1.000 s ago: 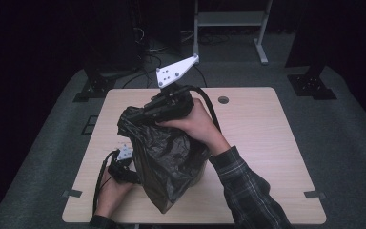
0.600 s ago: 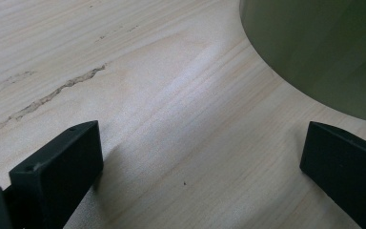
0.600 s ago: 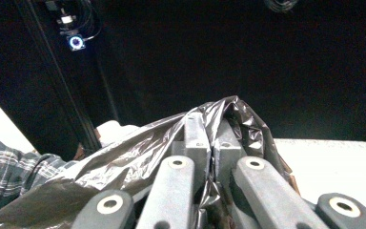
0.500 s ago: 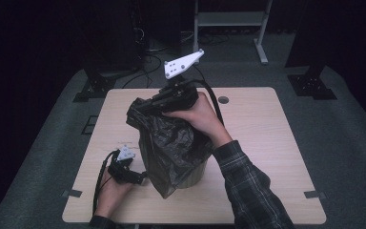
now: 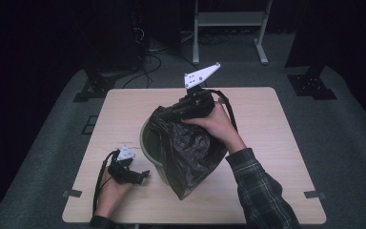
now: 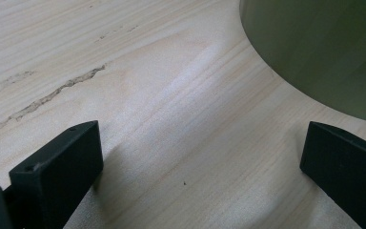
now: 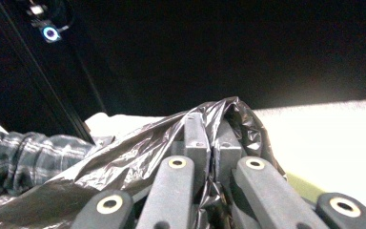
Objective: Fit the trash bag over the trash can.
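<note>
Bag [image 5: 188,152]: black plastic, crumpled, hanging from its top edge over the middle of the table; lower end reaching the tabletop just in front of the bin, upper part draped across the bin's right side.
Bag top [image 7: 205,124]: pinched flat between the right jaws (film bunched on both sides of them, seen close in the right gripper view).
Right gripper [image 5: 190,107]: clenched on the bag's top edge, raised above the table's far half, grey plate tilted up and away.
Right hand [image 5: 217,125]: wrapped around the gripper body, plaid sleeve [image 5: 259,191] coming in from the lower right.
Bin [image 5: 150,145]: olive green, round, standing left of centre, partly hidden behind the bag; rim and inner wall visible on its left side.
Bin wall [image 6: 324,52]: curved, green, near the far jaw in the left gripper view, not touching it.
Left gripper [image 5: 140,175]: low at the table's near left, jaws spread wide with bare wood between them, grasping nothing, pointed toward the bin.
Left hand [image 5: 110,188]: behind the gripper at the near edge, cable looping beside it.
Table [image 5: 124,109]: light wood, rounded corners, dark streaks in the grain (clear in the left gripper view).
Floor [image 5: 343,124]: grey carpet around the table.
</note>
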`<state>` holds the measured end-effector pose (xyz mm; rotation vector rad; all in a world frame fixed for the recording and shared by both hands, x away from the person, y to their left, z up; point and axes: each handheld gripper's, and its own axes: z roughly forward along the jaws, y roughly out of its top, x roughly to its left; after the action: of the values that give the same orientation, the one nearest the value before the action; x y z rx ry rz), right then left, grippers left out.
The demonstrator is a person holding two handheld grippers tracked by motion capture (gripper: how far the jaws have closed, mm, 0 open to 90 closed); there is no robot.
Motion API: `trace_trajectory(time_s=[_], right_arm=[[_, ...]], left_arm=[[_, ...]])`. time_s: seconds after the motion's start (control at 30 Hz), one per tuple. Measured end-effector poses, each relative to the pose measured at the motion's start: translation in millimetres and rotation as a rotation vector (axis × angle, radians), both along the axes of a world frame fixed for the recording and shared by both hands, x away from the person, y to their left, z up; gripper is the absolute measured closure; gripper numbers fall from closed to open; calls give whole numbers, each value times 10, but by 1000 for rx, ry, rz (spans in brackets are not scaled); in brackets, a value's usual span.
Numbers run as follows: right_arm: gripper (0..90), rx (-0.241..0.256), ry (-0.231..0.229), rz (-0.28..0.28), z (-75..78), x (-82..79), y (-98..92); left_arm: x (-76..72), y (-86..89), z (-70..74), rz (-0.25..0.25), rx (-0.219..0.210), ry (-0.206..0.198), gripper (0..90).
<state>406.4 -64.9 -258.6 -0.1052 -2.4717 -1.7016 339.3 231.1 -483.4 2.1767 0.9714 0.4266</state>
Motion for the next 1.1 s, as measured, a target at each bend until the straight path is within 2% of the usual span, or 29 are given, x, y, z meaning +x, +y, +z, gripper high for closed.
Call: trace_trajectory(time_s=[0.2, 0.27, 0.33, 0.37, 0.4, 0.43, 0.47, 0.67, 0.73, 0.9, 0.93, 0.97, 1.0, 1.03, 1.1], right_arm=[[880, -23, 8, -29, -117, -24, -157], [875, -59, -9, -60, -173, -46, -244], [874, -72, -10, -67, -191, -48, -270], [867, -103, -24, -87, -217, -58, -309], [867, -103, -24, -87, -217, -58, -309], [843, -141, -35, -101, -244, -76, -349], [843, -141, -35, -101, -244, -76, -349], [711, -202, -74, -179, -310, -106, -464], [637, -197, -77, -196, -317, -108, -505], [553, -204, -85, -224, -325, -116, -567], [482, -208, -87, -241, -327, -118, -595], [482, -208, -87, -241, -327, -118, -595], [433, -213, -83, -254, -331, -117, -622], [433, -213, -83, -254, -331, -117, -622], [365, -211, -75, -264, -333, -111, -651]], left_arm=[[-1, 0, 0, 1, 0, 0, 0], [-1, -2, 0, 2, -1, 0, 0], [-1, -2, 0, 3, -2, 0, 0], [-1, -2, 0, 2, -1, 0, 0], [-1, -2, 0, 2, -1, 0, 0], [-1, -2, 0, 2, 0, 0, 0], [-1, -2, 0, 2, 0, 0, 0], [-2, -4, 0, 4, -1, 1, 0], [-2, -4, 0, 5, -1, 1, 0], [-3, -4, 0, 5, -1, 1, 0], [-3, -5, 0, 5, -1, 1, 0], [-3, -5, 0, 5, -1, 1, 0], [-2, -4, 0, 5, -1, 1, 0], [-2, -4, 0, 5, -1, 1, 0], [-3, -5, 0, 5, -1, 0, 0]])
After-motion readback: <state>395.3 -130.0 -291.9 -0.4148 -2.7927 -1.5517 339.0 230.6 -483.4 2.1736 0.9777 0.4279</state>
